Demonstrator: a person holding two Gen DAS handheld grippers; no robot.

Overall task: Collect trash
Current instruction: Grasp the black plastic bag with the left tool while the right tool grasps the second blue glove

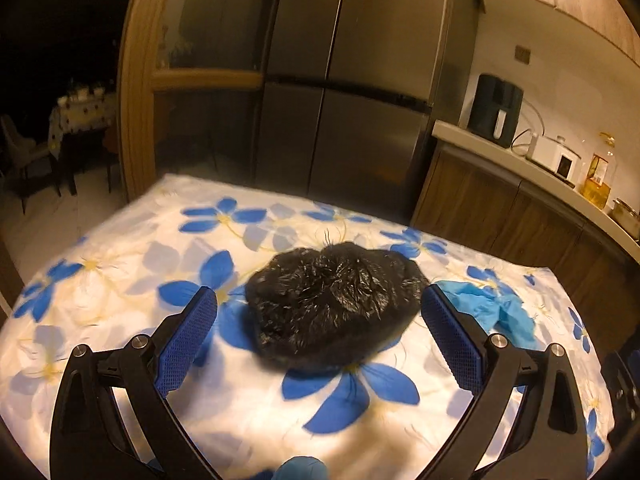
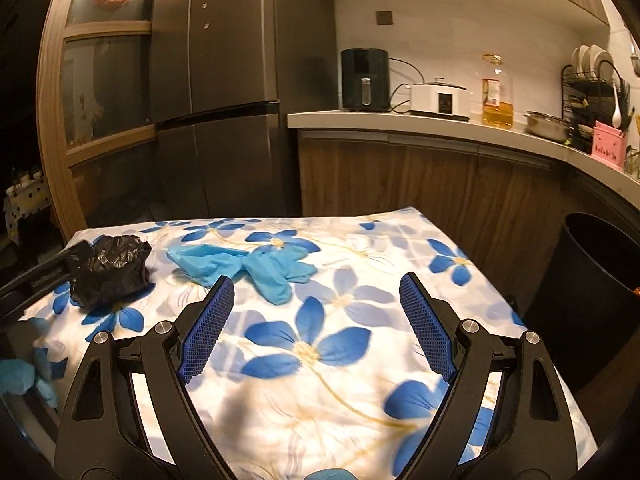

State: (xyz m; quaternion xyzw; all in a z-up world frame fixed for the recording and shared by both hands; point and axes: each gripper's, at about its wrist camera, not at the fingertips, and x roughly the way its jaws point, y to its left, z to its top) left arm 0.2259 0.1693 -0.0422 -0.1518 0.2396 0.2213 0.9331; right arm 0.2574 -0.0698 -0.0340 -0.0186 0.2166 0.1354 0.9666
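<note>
Blue-padded fingers of the left gripper stand wide apart around the crumpled black bag, gripping nothing yet, apparently lined up to pinch it off the flowered tablecloth. Beside it lie blue gloves. Over bare cloth, the right gripper hovers level, spread and empty, near the dark bin.

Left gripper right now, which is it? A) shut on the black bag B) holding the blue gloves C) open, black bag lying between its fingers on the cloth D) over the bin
C: in the left wrist view the left gripper is open, its fingers spread either side of the crumpled black bag, which lies on the floral tablecloth; the blue gloves lie beside it.
</note>
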